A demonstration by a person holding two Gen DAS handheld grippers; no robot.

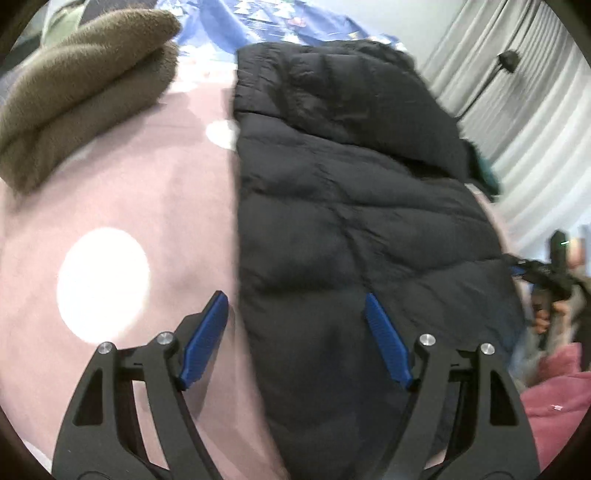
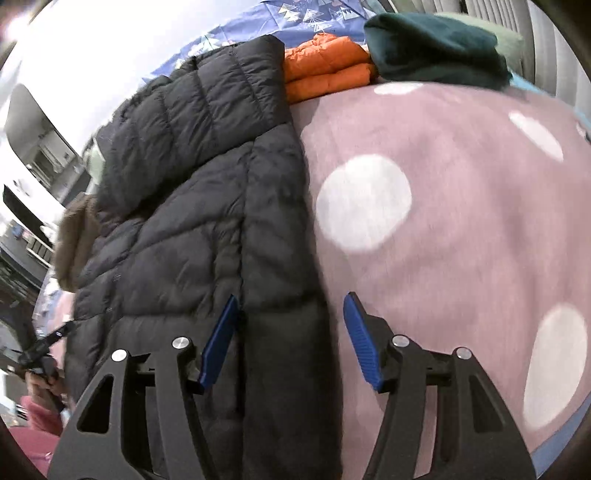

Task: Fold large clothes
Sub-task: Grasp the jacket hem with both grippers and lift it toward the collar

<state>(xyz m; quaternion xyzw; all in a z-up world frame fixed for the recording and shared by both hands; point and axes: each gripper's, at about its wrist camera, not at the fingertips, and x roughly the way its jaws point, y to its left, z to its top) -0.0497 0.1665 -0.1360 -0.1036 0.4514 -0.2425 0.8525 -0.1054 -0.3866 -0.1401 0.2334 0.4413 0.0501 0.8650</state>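
A black quilted puffer jacket lies lengthwise on a pink blanket with white dots. My left gripper is open above the jacket's left edge; one blue pad is over the blanket, the other over the jacket. In the right wrist view the jacket fills the left half, hood at the far end. My right gripper is open over the jacket's right edge, and its pads press on nothing. Each gripper shows at the side of the other's view: the right gripper and the left gripper, each in a hand.
A folded brown fleece lies at the far left of the blanket. A folded orange puffer and a dark green garment lie at the far right. A blue patterned sheet lies behind, and grey curtains hang at the right.
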